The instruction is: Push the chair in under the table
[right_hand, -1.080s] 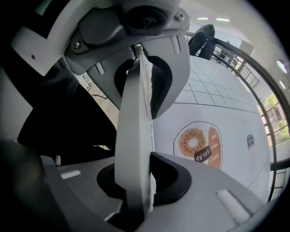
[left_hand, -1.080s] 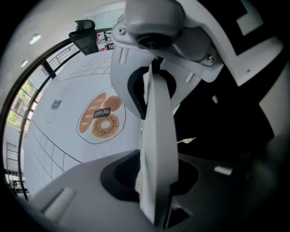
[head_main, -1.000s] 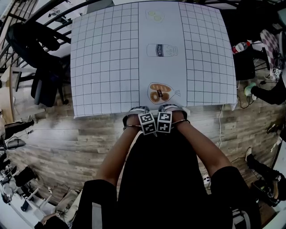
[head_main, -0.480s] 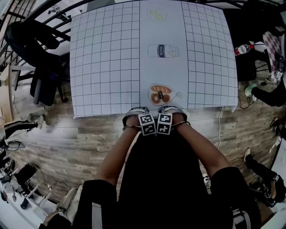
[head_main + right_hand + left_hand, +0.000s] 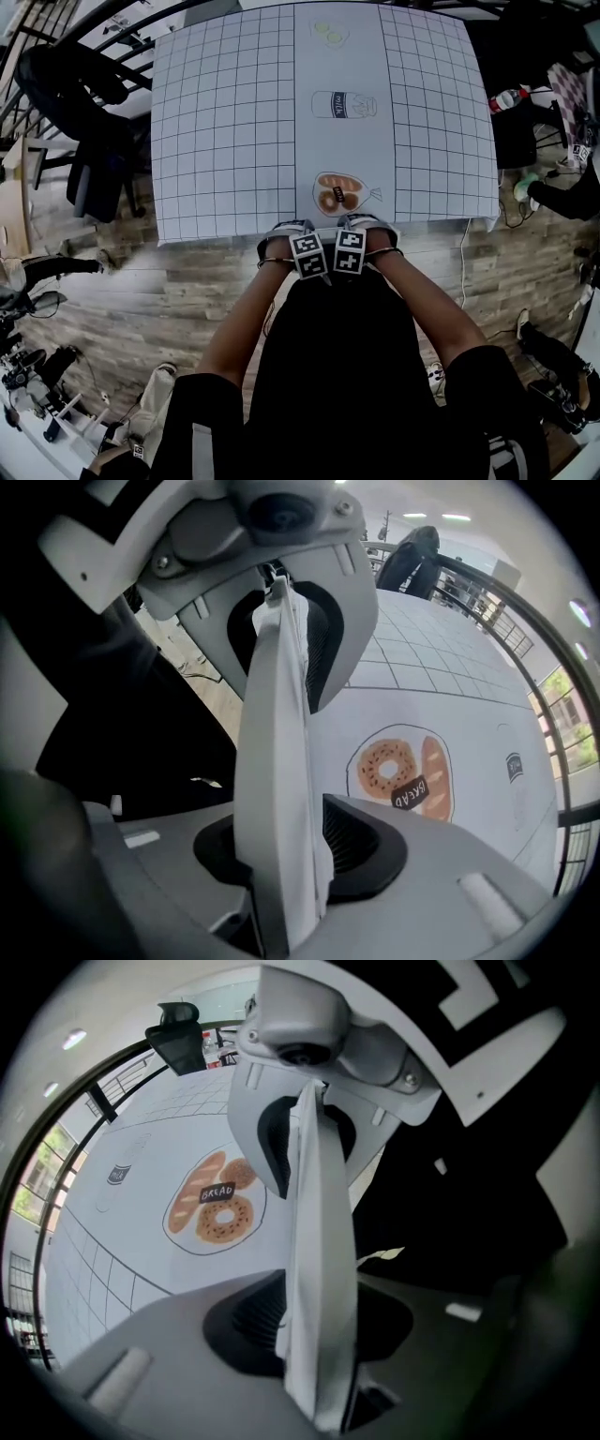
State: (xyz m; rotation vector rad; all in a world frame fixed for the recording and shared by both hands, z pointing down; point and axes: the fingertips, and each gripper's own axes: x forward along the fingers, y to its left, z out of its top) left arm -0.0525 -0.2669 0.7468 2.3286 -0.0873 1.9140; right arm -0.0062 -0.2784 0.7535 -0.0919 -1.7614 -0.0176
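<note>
As left tool (image 5: 289,230) and right tool (image 5: 364,225) open, each straddles the tablecloth edge (image 5: 319,1241).

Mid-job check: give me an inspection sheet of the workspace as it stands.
Surface: gridded cloth, printed bread picture and milk picture.
Job's things: chair to push not made out.
Clutter: nothing seen.
Grippers: left gripper and right gripper at the near edge; jaws have just been opening, cloth edge between them, not pinched.
Cables: white cable hangs by the near right corner.
Surroundings: wood floor; black office chair to the left.
</note>
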